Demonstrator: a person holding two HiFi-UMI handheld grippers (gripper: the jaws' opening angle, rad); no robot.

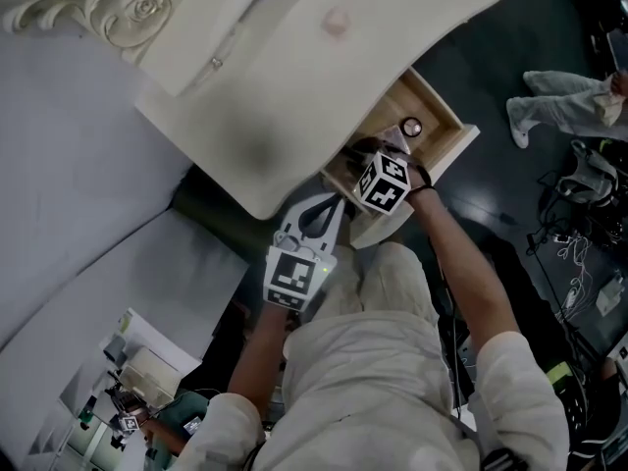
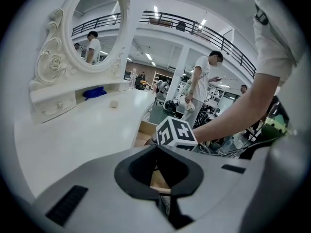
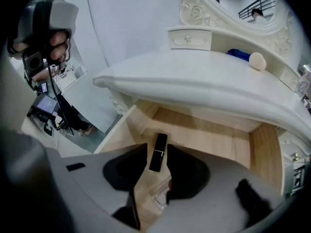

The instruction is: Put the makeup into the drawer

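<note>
A black lipstick tube [image 3: 158, 154] lies flat on the wooden floor of the open drawer [image 3: 218, 140]. My right gripper [image 3: 156, 148] points steeply down into the drawer, jaws open on either side of the tube with a gap to each. In the head view the right gripper [image 1: 381, 170] is over the drawer [image 1: 449, 135], its marker cube hiding the jaws. My left gripper [image 1: 329, 212] hovers shut and holding nothing just outside the drawer front. From the left gripper [image 2: 156, 148] I see the right gripper's cube [image 2: 176, 132].
A small round jar [image 1: 412, 127] sits deeper in the drawer. On the white vanity top [image 1: 294, 77] lie a pale sponge [image 3: 257, 60] and a blue item [image 3: 238, 54]. The oval mirror [image 2: 95, 28] stands behind. People [image 2: 201, 81] and floor cables [image 1: 579, 263] are around.
</note>
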